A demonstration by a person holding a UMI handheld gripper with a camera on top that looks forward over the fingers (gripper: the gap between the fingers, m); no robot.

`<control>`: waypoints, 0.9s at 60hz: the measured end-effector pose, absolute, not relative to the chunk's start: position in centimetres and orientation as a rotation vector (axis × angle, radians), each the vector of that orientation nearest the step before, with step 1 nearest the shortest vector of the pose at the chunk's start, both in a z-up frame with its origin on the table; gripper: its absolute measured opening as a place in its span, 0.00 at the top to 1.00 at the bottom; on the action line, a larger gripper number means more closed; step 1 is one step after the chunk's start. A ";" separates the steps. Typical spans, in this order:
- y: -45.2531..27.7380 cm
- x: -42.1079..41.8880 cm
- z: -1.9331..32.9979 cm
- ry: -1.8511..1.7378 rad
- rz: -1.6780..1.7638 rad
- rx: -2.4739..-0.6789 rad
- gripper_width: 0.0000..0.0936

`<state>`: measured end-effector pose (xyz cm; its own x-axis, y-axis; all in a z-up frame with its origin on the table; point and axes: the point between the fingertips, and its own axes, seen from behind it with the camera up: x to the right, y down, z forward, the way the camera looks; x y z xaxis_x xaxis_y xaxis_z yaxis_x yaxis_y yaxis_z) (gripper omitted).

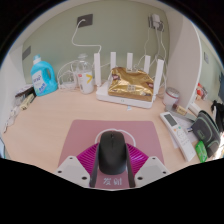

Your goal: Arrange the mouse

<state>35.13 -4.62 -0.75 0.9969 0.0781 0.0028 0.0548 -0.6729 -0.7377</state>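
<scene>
Between the tongs (111,172) we see the mouse (111,151), dark, rounded and glossy. It lies on a pink mat (92,136) on the bench (45,125). Both pads (88,160) press on its sides, so the tongs pinch it. Beyond stands a white router (128,88).

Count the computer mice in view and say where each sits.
1. The mouse is dark and sits between the gripper fingers, on the mouse pad on the table. Clutter at the table's far and side edges could hide others.
</scene>
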 end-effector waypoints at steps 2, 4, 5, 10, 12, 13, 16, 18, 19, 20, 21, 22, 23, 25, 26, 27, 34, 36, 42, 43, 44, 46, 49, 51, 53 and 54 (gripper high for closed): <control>-4.8 35.2 -1.1 -0.096 0.040 -2.321 0.50; -4.9 35.5 -1.2 -0.091 0.030 -2.324 0.47; -5.0 35.6 -1.1 -0.089 0.024 -2.322 0.43; -5.5 35.9 -0.1 -0.072 0.000 -2.316 0.08; -5.8 35.6 0.5 -0.065 0.009 -2.312 0.09; -6.0 35.5 0.9 -0.061 0.015 -2.309 0.11; -6.6 35.4 1.9 -0.052 0.016 -2.302 0.09; -7.0 35.5 2.8 -0.049 0.005 -2.293 0.09; -7.3 35.5 3.2 -0.051 -0.001 -2.289 0.09; -7.6 35.4 3.7 -0.053 -0.006 -2.284 0.08; -7.9 35.4 4.2 -0.054 -0.012 -2.279 0.08; -8.2 35.4 4.7 -0.054 -0.019 -2.272 0.09; -8.5 35.4 5.1 -0.053 -0.025 -2.265 0.09; -9.3 35.3 6.0 -0.049 -0.036 -2.258 0.09; -9.7 35.3 6.4 -0.048 -0.040 -2.255 0.09; -10.1 35.2 6.9 -0.047 -0.044 -2.251 0.09; -13.7 35.8 10.4 -0.049 -0.127 -2.216 0.09; -14.9 35.9 11.2 -0.043 -0.146 -2.210 0.09; -18.2 36.0 13.2 -0.026 -0.178 -2.196 0.09; -18.8 36.0 13.6 -0.024 -0.184 -2.198 0.09; -19.3 36.1 13.9 -0.022 -0.192 -2.198 0.09; -20.3 36.1 14.5 -0.018 -0.205 -2.195 0.09; -21.7 36.1 15.3 -0.016 -0.223 -2.186 0.09; -22.5 36.1 15.7 -0.017 -0.233 -2.180 0.09; -23.2 35.9 15.9 -0.022 -0.237 -2.178 0.09; -23.5 35.9 16.0 -0.024 -0.239 -2.178 0.09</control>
<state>35.92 -23.51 15.99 0.9810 -0.0714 0.1804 0.1061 -0.5808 -0.8071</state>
